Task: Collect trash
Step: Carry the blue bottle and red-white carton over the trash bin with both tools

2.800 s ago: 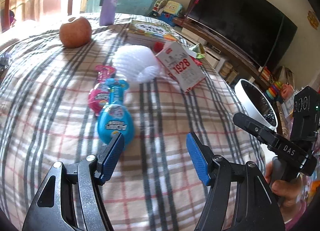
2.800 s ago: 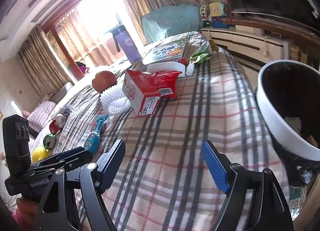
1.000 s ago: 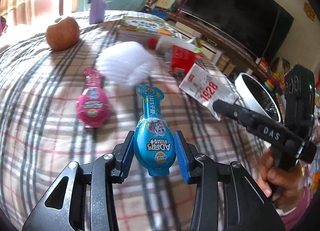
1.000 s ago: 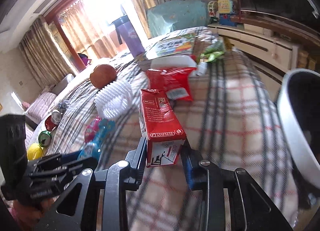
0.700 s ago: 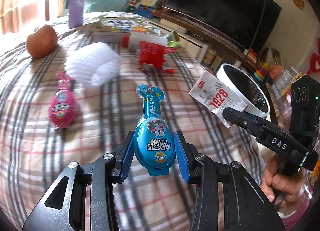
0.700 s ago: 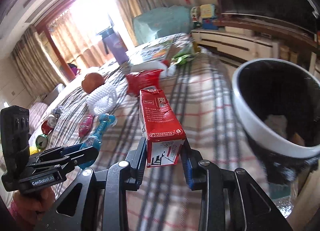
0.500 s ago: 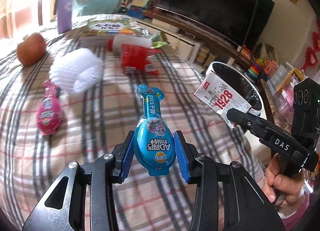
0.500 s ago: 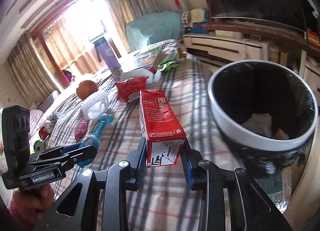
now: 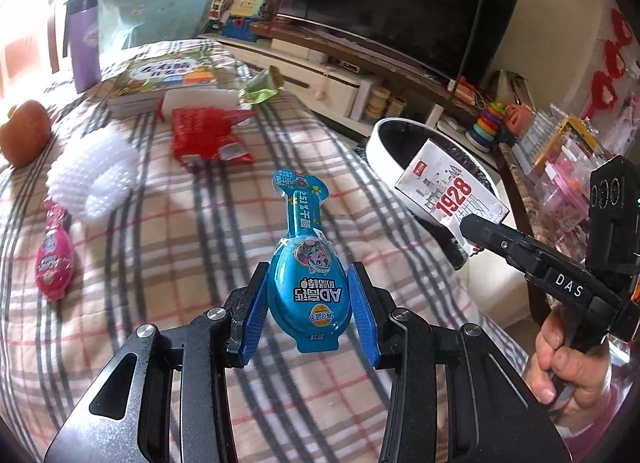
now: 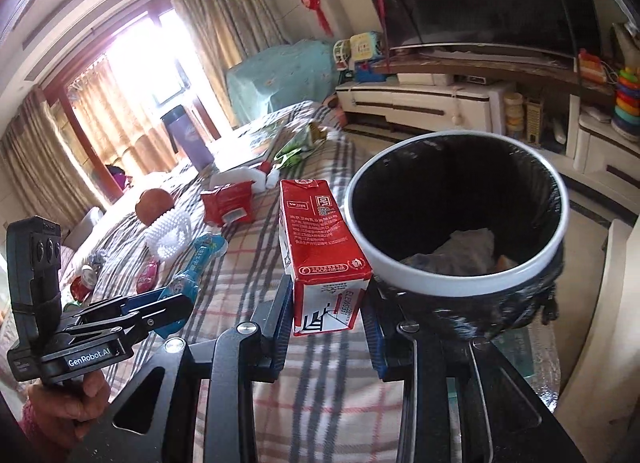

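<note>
Both loads are lifted and on their way to the bin, so the step in hand is the carry. The left tongs [image 9: 306, 303] are closed on the blue snack packet [image 9: 306, 287] at lower centre of the left view, clear of the plaid cloth; the right tongs [image 10: 326, 327] clamp the red-and-white milk carton [image 10: 320, 247] by its base at mid-frame of the right view, close beside the white rim of the waste bin [image 10: 456, 283], which fills the right half there. Next, I judge, each load must be brought over the bin's mouth before the tongs part, the carton first since it is nearer. The right view alone shows inside the bin, where scraps lie at the bottom; the left view alone shows clearly what remains on the cloth: a pink packet [image 9: 54, 267] at left, a white foam net [image 9: 94, 175] and a red wrapper [image 9: 208, 135] above.
</note>
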`<state>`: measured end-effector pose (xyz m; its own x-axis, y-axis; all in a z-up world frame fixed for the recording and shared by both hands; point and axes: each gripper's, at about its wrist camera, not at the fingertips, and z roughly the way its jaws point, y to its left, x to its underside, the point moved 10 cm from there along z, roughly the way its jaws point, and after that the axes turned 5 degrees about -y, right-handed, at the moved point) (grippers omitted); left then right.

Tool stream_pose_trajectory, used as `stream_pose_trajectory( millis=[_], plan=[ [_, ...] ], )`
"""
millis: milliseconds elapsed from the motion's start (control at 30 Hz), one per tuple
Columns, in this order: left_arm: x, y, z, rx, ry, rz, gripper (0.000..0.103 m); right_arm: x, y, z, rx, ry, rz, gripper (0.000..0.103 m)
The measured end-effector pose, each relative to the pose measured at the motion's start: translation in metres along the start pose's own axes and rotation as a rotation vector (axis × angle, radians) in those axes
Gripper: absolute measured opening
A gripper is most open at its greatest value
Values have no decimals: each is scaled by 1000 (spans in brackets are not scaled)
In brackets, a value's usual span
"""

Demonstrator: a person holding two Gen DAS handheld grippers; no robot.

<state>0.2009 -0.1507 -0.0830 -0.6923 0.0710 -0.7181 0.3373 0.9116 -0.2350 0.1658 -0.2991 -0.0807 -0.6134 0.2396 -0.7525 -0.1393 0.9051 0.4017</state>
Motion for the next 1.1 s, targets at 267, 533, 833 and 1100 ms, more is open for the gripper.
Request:
stream_pose_trajectory(
  millis=[267,533,833,1100],
  plan=[
    [-12,-24,8,31,-1,38,38,-8,-22,-13,44,-32,29,33],
    [-22,-47,16,58,-1,73,38,-14,-42,-22,78,-52,47,33],
    [-31,-74,29,80,5,114,38,-18,-66,-28,114,-59,74,33],
    [-36,-89,42,91,20,139,38,-20,-82,-29,133,-58,95,33]
  ],
)
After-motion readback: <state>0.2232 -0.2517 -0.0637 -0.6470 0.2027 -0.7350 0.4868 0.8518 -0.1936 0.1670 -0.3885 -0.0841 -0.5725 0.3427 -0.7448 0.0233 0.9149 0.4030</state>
